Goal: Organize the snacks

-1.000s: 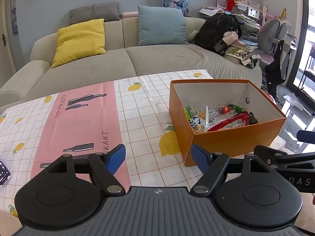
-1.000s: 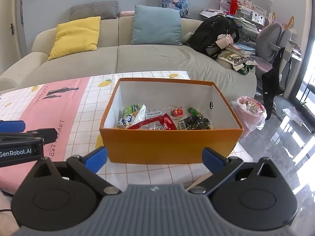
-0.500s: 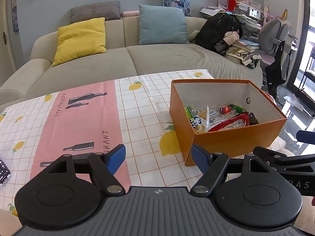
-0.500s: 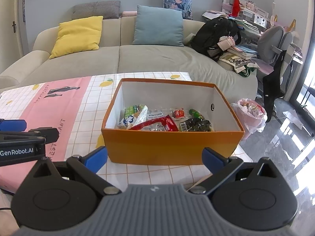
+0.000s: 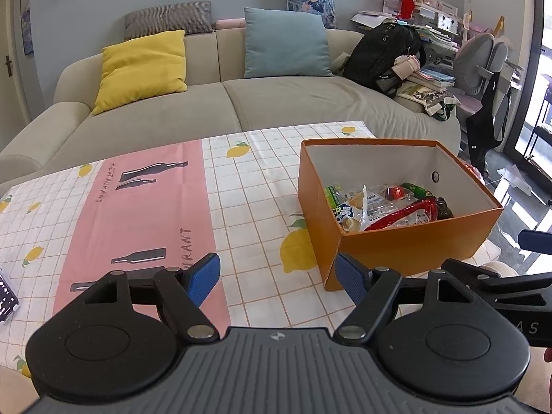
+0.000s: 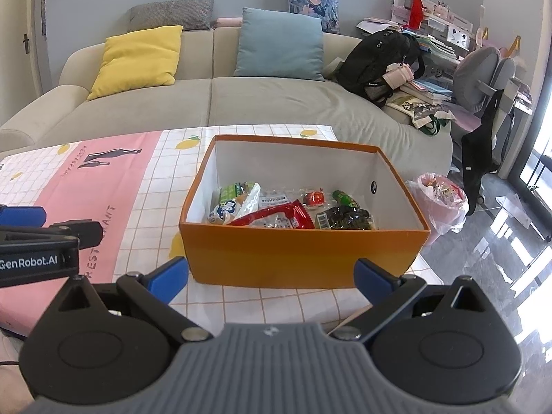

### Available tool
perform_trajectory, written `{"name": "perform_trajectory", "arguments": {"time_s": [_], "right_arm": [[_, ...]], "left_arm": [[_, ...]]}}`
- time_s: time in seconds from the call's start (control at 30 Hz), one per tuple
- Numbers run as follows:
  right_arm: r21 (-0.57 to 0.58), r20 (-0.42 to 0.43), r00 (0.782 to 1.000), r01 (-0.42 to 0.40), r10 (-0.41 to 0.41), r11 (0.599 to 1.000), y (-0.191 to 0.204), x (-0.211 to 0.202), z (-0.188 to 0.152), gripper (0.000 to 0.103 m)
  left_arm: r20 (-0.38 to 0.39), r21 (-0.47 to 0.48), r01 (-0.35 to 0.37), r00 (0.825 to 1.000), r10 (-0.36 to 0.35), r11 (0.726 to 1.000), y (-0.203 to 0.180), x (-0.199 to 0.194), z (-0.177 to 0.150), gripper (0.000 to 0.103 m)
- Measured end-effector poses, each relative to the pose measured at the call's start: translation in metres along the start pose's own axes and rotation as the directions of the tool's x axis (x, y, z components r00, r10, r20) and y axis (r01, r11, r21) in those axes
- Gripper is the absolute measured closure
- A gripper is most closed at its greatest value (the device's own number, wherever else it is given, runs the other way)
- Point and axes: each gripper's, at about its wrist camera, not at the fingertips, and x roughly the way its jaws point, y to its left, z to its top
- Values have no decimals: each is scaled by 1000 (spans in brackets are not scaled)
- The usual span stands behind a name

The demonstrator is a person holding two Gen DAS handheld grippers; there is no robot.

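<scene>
We're hovering at the near edge of the table, and over the last second very little has changed: both views have crept slightly nearer to the orange box (image 6: 303, 255), nothing more. Our left gripper (image 5: 277, 276) has its blue pads spread wide with nothing between them, hanging above the lemon-print tablecloth (image 5: 241, 186) just beside the box's near left corner. Our right gripper (image 6: 272, 274) is just as wide and just as empty, squared up to the box's front wall. And the snacks (image 6: 272, 215)? All we can see are inside the box already: a red packet, a green and white pouch, a dark wrapper, a small red sweet, heaped loosely on the floor of it. No loose packet shows on the cloth, only a dark object (image 5: 7, 302) cut off at the left edge. That drift with empty fingers reads, to us, as a task at or near its finish.
</scene>
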Motion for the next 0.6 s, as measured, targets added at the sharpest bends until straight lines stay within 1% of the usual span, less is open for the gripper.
{"name": "perform_trajectory", "arguments": {"time_s": [0.6], "right_arm": [[-6, -1, 1000, -3, 3, 1000, 1, 0, 0, 4]], "left_arm": [[8, -14, 2, 1000, -2, 1000, 1, -3, 1, 14]]}}
